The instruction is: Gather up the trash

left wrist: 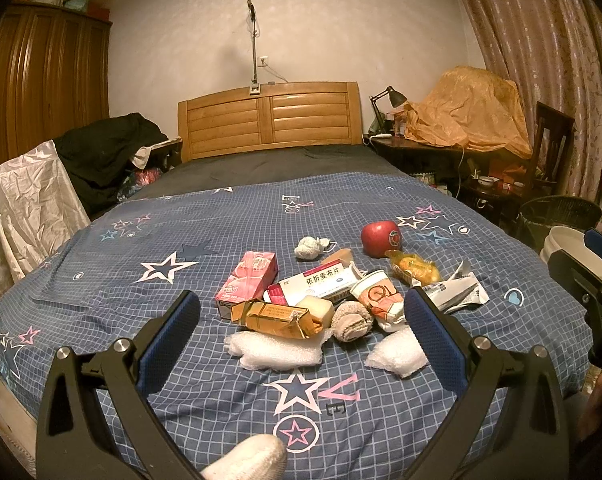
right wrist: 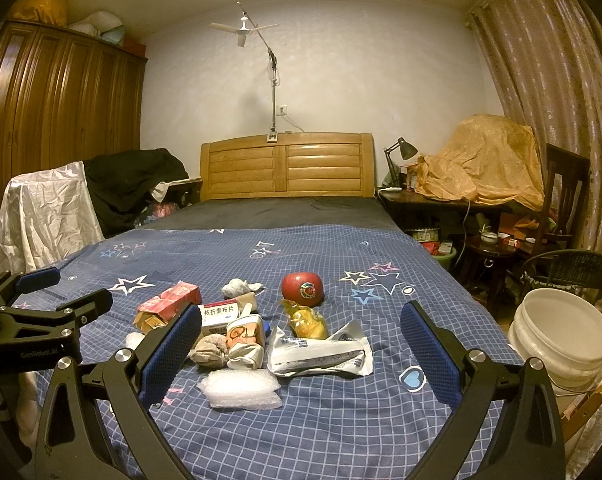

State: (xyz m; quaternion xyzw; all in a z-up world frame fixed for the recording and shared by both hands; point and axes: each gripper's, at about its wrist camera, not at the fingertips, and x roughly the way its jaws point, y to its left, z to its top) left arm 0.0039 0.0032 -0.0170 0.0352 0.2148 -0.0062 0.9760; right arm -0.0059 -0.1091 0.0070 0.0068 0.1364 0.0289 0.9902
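A heap of litter lies mid-bed on the blue star quilt: a pink carton, a gold wrapper, a white medicine box, a crushed paper cup, a rolled sock, two bubble-wrap pieces, a crumpled mask, an orange snack bag, a white foil wrapper and a red apple. My left gripper hovers open just short of the heap. My right gripper is open too, nearer the foil wrapper, nothing held.
A white bucket stands on the floor off the bed's right edge, with a black wicker basket behind it. A desk with a lamp and a chair fill the right side. A wardrobe and draped clothes stand to the left.
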